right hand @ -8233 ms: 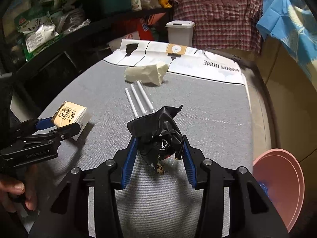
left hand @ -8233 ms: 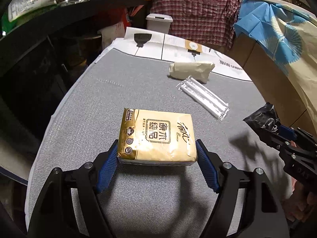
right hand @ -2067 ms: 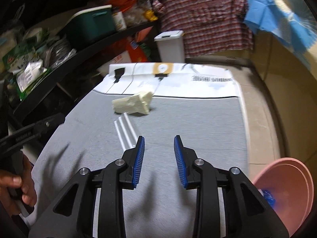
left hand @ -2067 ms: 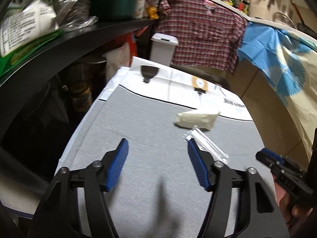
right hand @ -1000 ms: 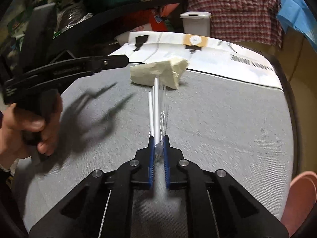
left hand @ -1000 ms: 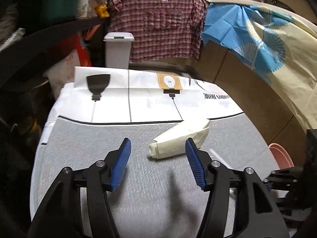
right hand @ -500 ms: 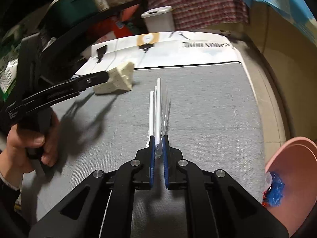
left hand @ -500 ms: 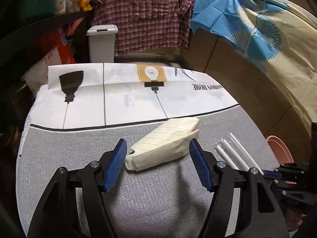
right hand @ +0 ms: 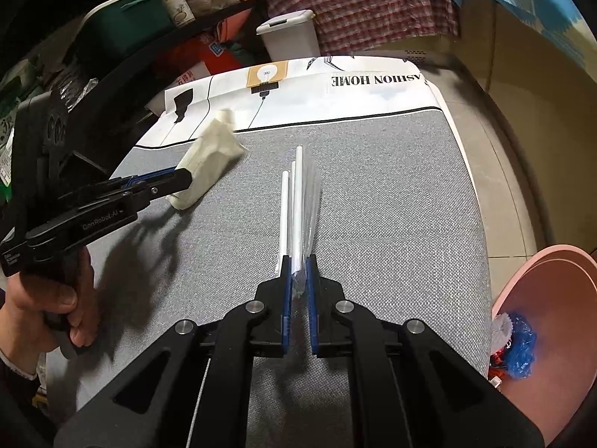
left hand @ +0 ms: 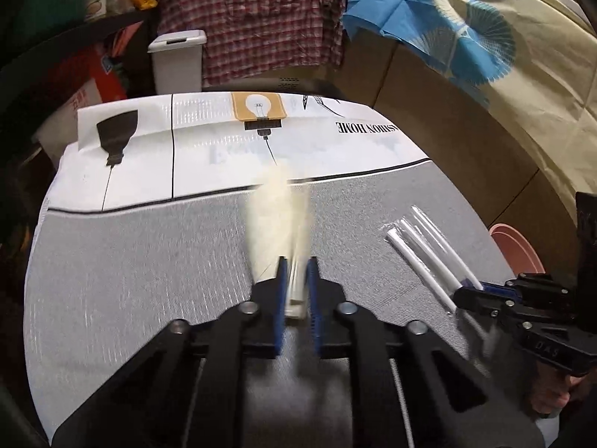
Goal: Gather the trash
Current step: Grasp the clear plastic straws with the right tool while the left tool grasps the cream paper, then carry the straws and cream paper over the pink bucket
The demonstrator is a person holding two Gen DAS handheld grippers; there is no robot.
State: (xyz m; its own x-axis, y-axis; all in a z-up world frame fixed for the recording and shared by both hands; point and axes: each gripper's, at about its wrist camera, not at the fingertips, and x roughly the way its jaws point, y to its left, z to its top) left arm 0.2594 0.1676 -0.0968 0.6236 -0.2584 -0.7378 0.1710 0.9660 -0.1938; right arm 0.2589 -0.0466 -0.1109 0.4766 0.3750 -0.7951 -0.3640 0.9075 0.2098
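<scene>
My left gripper [left hand: 296, 261] is shut on a cream paper wrapper [left hand: 278, 216], blurred by motion and lifted off the grey table; it also shows in the right wrist view [right hand: 209, 156], held by the left gripper [right hand: 186, 181]. My right gripper [right hand: 297, 259] is shut on a clear packet of white straws [right hand: 298, 201] that points away over the table. In the left wrist view the straw packet [left hand: 421, 246] and the right gripper [left hand: 466, 291] are at the right.
A pink bin [right hand: 552, 321] with blue and red trash stands on the floor right of the table; its rim shows in the left wrist view [left hand: 515, 246]. A white printed sheet [left hand: 224, 149] covers the table's far end. A white lidded bin [left hand: 179, 59] and shelves stand behind.
My left gripper has closed on the cream wrapper and lifted it, turning it end-on. My right gripper keeps hold of the straw packet, which has lifted slightly.
</scene>
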